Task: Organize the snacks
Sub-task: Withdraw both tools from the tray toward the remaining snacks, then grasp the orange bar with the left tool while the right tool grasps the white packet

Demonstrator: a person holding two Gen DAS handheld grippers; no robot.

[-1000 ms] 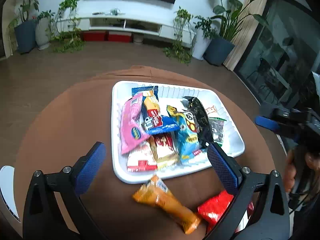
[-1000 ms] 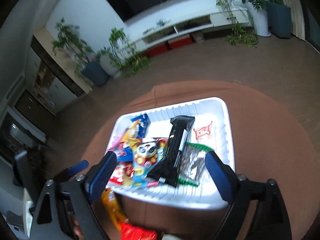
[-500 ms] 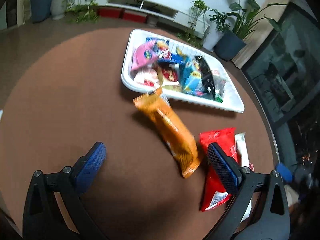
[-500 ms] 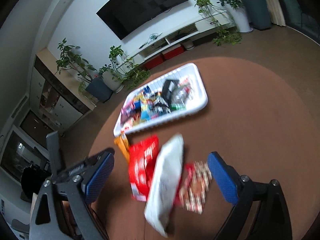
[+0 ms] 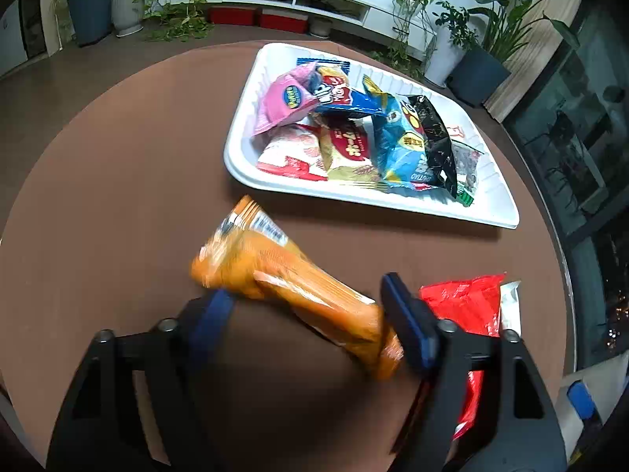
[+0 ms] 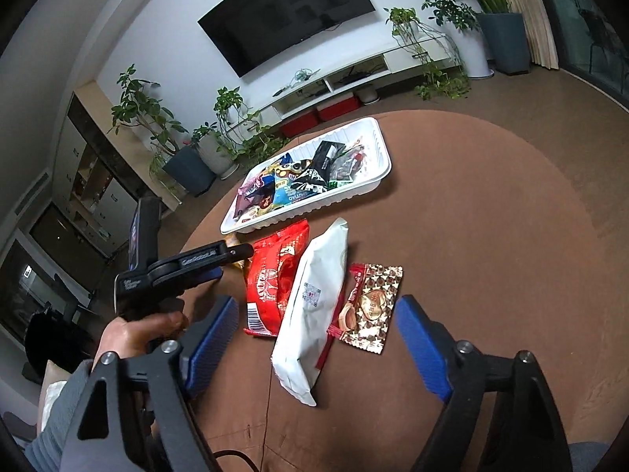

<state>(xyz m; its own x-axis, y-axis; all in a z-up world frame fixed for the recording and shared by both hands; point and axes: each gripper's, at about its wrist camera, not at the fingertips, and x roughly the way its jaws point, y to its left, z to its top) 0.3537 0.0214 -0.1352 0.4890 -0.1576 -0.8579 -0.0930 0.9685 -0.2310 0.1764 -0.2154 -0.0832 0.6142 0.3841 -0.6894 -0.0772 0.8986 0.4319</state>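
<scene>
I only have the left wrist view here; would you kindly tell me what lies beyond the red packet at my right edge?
Observer: A white packet lies beside the red packet, overlapping its edge.
Operator: Thank you. Is there anything past that, while my left claw grips the orange packet?
Observer: Yes, a brown sachet printed with gold hearts lies on the white packet's far side, touching it.
Operator: And the right claw?
Observer: The right claw is open and holds nothing, with the white packet between its fingers.
</scene>
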